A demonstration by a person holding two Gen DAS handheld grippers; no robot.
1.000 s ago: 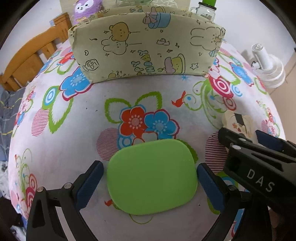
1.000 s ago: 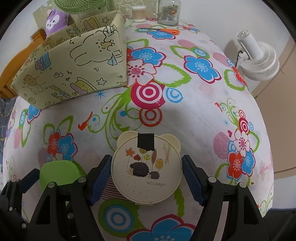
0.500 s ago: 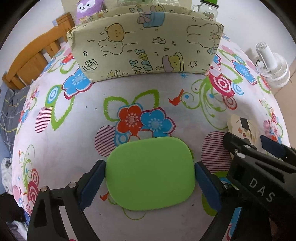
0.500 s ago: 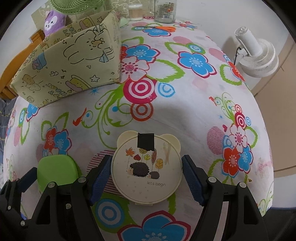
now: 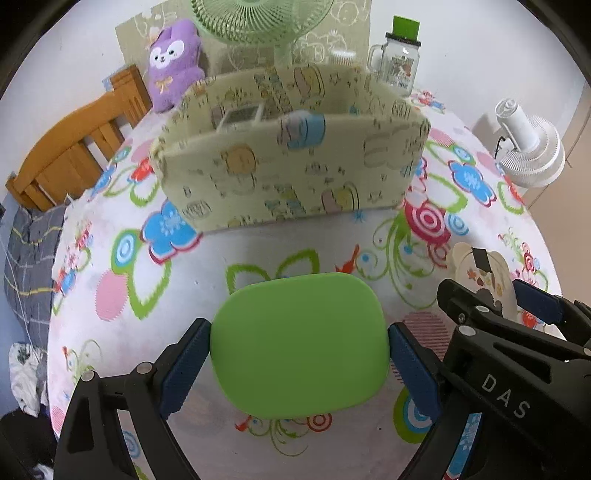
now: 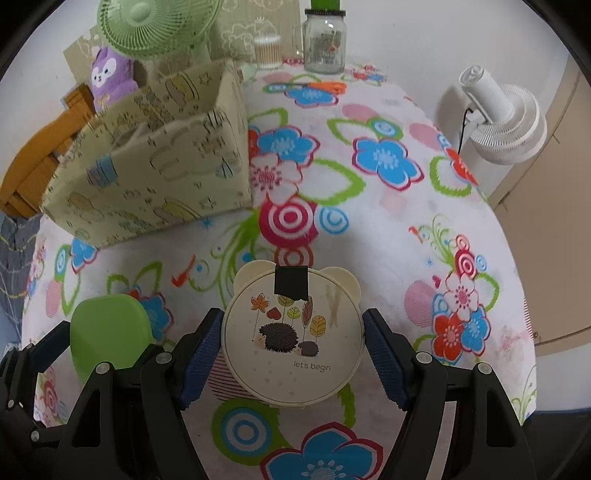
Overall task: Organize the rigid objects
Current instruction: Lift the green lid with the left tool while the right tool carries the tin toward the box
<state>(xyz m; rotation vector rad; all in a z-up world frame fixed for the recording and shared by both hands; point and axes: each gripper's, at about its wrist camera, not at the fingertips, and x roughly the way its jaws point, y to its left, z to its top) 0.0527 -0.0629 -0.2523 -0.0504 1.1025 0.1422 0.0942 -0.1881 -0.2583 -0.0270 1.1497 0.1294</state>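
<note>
So, both tools are loaded. The left tool (image 5: 299,363) is clamped across the green case (image 5: 299,347), blue pads touching its two short sides; it closed in on it a moment ago. The case hangs clear of the floral table (image 5: 295,236), flat face up. The right tool (image 6: 293,354) grips the round tin (image 6: 291,336) with the hedgehog print, one pad on each side of the rim, tin also off the cloth. The two tools sit just beside each other, left frame near the right one's arm.

Ahead, toward the back of the table, stands the fabric bin (image 5: 291,170), open at the top, something pale and flat already inside. Judged target for both items.

Behind the bin: purple plush (image 5: 175,64), green fan (image 5: 258,22), glass jar (image 5: 397,64). A white fan (image 6: 498,118) stands off the table's right edge.

Risks, as judged:
- The case is smooth with rounded edges, held only by its sides; a tilt could let it slip out.
- The tin is round, so the pads meet it on narrow contact; it may rotate or pop free.
- The bin's walls look soft; a low approach could catch the near wall and fold or shove it.
- The tools are close; they may knock together over the one opening.
</note>
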